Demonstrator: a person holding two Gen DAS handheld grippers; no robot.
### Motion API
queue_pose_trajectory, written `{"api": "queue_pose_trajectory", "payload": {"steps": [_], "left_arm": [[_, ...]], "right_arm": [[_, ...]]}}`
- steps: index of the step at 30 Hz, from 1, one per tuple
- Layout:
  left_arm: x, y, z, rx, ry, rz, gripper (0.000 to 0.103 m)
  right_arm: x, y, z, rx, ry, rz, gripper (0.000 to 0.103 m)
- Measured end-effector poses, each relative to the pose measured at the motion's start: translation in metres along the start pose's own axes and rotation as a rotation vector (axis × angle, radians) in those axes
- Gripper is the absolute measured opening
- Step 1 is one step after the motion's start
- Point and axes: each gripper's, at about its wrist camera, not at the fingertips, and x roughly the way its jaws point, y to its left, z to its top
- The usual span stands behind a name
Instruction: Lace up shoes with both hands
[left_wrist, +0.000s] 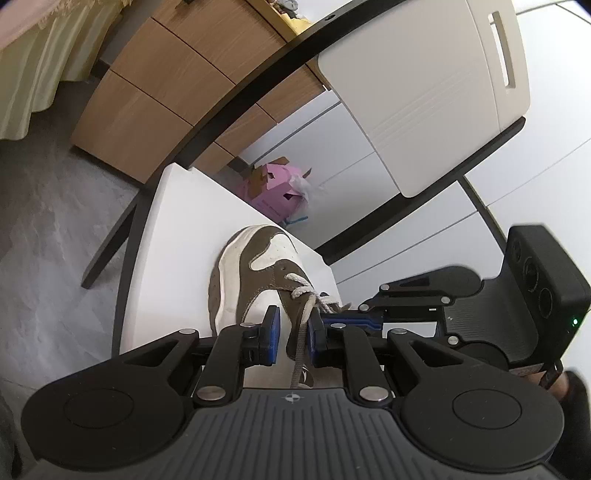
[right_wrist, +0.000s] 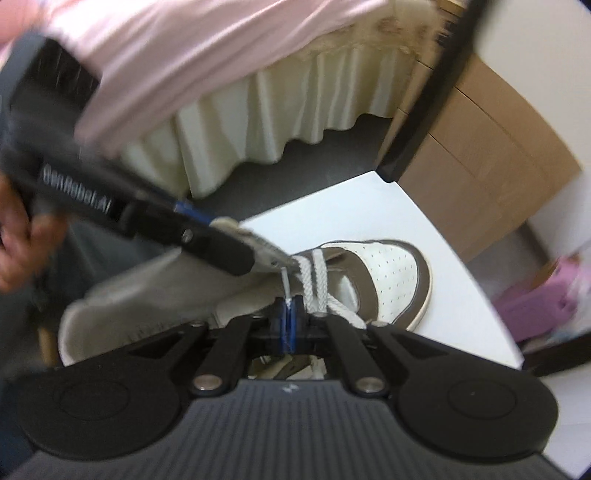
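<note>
Both tongs are at the sneaker's (left_wrist: 255, 280) lacing zone, working one white shoelace (right_wrist: 319, 280). From its own wrist view, the right gripper (right_wrist: 289, 317) has its blue pads pressed together on the lace's stiff tip (right_wrist: 285, 286), which pokes straight up out of the closed jaws. The left gripper (left_wrist: 291, 332) stands only narrowly parted, straddling the brown eyelet flap with a strand of lace running down between its pads; in the right wrist view it seems to bear on that flap at the eyelet row, though blur keeps me from telling whether it truly clamps it or the lace.

My reading is that the step in hand is threading — the tip is being brought to an eyelet while the other tong steadies the upper. Only the lower crossings near the toe look laced, so much of the job seems left.

The next move probably calls for aiming the tip squarely at a hole and pushing it through without letting it bend, then regripping on the far side.

The brown-and-white sneaker sits on a white tabletop (left_wrist: 177, 236), directly under and ahead of both tongs, toe pointing away from them, with the right tong just beside the left one's tip over the tongue
</note>
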Motion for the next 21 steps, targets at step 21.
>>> {"api": "queue_pose_trajectory", "payload": {"steps": [21], "left_arm": [[-0.002,-0.02,-0.005,0.181,-0.009,0.077,0.018]], "right_arm": [[0.005,-0.005,0.019,-0.06,0.116,0.065,0.003]]}}
